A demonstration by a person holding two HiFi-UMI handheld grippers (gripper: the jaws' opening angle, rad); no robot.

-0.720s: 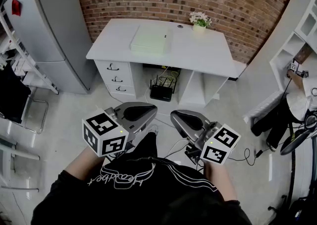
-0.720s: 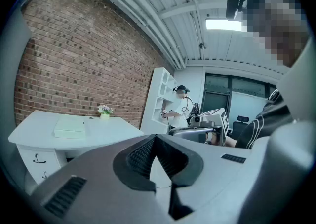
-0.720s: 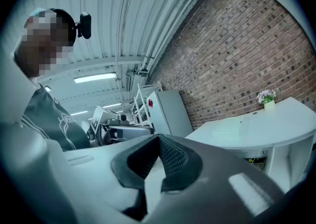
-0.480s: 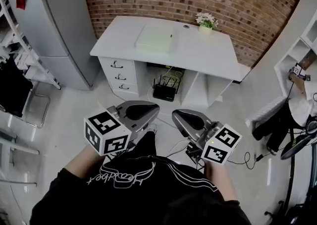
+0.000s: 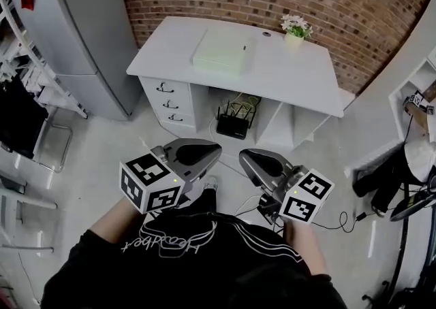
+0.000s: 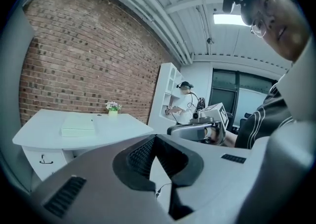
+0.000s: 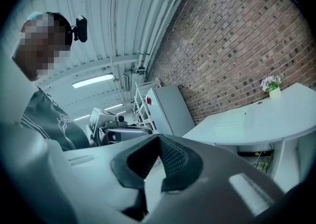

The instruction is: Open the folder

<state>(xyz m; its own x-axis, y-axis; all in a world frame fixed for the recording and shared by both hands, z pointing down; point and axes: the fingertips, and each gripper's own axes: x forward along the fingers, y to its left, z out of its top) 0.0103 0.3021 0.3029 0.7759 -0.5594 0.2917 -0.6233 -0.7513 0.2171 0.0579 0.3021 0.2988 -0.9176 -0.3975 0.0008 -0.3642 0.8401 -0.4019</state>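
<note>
One small pot (image 5: 295, 37) of flowers stands at the back of the white desk (image 5: 300, 76), and the open bay beneath holds one black router (image 5: 227, 126) among cables, beside three shut drawers (image 5: 169, 102). The single pale green folder (image 5: 219, 52) lies flat and closed on the desktop, well apart from both grippers. The left gripper (image 5: 208, 152) and right gripper (image 5: 251, 161) hang over the floor, jaws together, holding nothing.
</note>
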